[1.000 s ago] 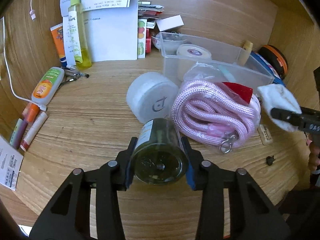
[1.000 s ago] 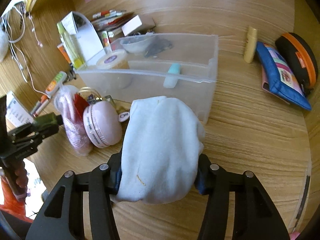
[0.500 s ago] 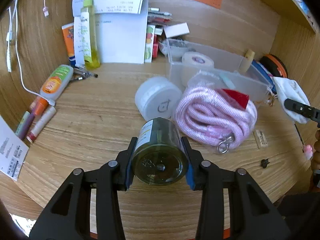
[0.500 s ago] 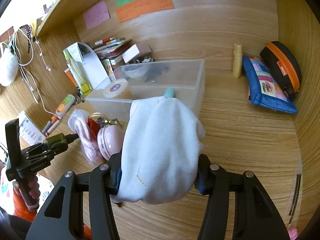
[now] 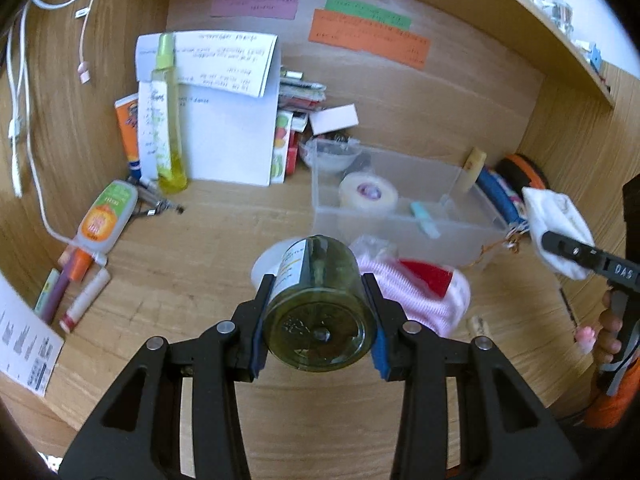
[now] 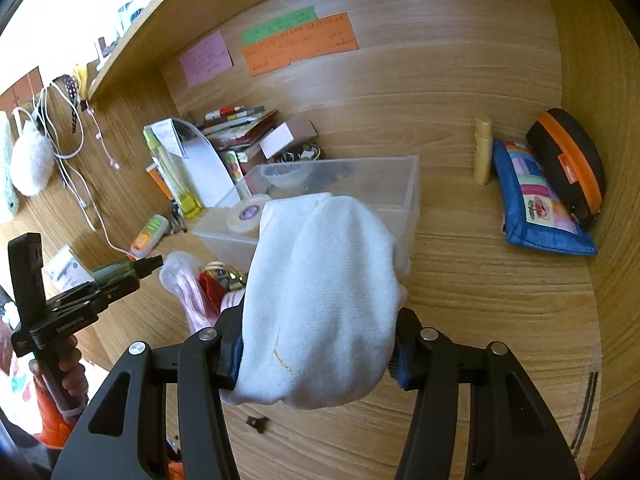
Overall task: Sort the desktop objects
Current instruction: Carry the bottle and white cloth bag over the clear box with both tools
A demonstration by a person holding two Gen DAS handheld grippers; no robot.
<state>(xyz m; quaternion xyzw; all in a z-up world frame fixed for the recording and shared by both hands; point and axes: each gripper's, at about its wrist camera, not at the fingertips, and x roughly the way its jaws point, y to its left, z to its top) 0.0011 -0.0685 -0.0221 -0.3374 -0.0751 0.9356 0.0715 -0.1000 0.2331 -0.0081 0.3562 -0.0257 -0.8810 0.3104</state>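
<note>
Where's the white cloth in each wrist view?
Left wrist: white cloth at the right edge, clamped in the right gripper.
Right wrist: fills the centre, between that gripper's fingers.
Shared landmark: clear bin, behind the cloth.

The right tongs (image 5: 576, 254) bear the letters "DAS"

Warm wood grain all round: a wooden bench (image 6: 500, 304) runs into a matching back wall (image 6: 420, 80), coloured paper notes (image 5: 368, 36) stuck on it, a shelf (image 6: 132, 36) overhead, bright daylight glaring top left.
</note>
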